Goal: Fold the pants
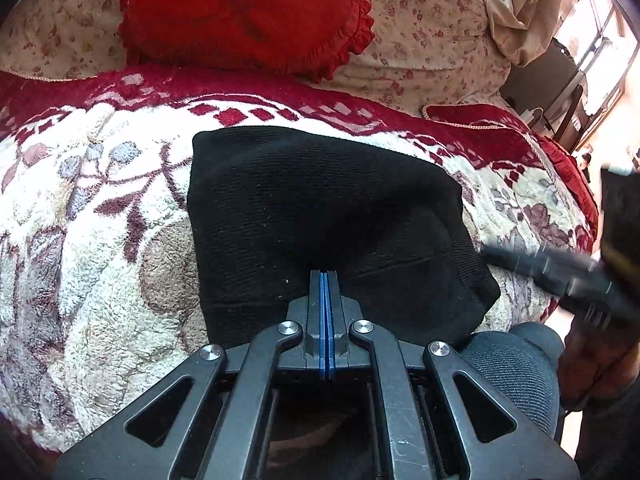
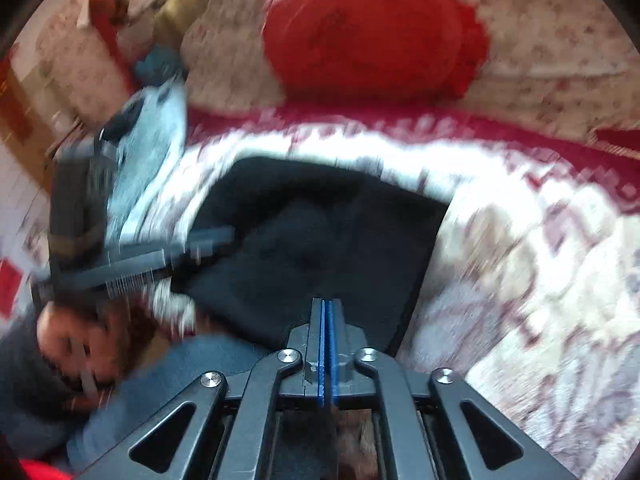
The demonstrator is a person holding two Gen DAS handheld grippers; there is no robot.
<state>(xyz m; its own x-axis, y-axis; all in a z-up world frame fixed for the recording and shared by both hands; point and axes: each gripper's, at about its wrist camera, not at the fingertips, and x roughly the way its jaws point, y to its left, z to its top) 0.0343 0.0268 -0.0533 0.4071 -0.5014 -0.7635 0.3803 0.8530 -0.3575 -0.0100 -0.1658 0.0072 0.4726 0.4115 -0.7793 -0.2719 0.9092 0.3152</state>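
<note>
The black pants (image 1: 320, 216) lie folded into a compact rectangle on a plush floral blanket (image 1: 80, 240) that covers a sofa seat. In the left wrist view their far edge runs straight and flat, the left edge drops cleanly toward the camera, and the right near corner bulges out in a rounded, thicker fold. Bare blanket lies open to the left of the pants and beyond their far edge, up to the dark red patterned border; less blanket shows on the right.

The left tool (image 1: 324, 274) is clenched, its blue pads pressed together with no cloth between them, its tip over the near part of the pants. Whether it touches the fabric cannot be told. The right tool (image 2: 327, 302) is likewise squeezed closed on nothing, its tip over the near edge of the pants (image 2: 320, 232); this view is badly blurred. From the left wrist camera, the right tool (image 1: 490, 254) shows as a smeared dark shape just beside the pants' right edge.

A red ruffled cushion (image 1: 244, 12) leans against the sofa back, which wears a pale rose-print cover (image 1: 432, 40). It sits well apart from the pants, past the blanket's border. At the far right, bright windows (image 1: 600, 52) and dim furniture are visible.
</note>
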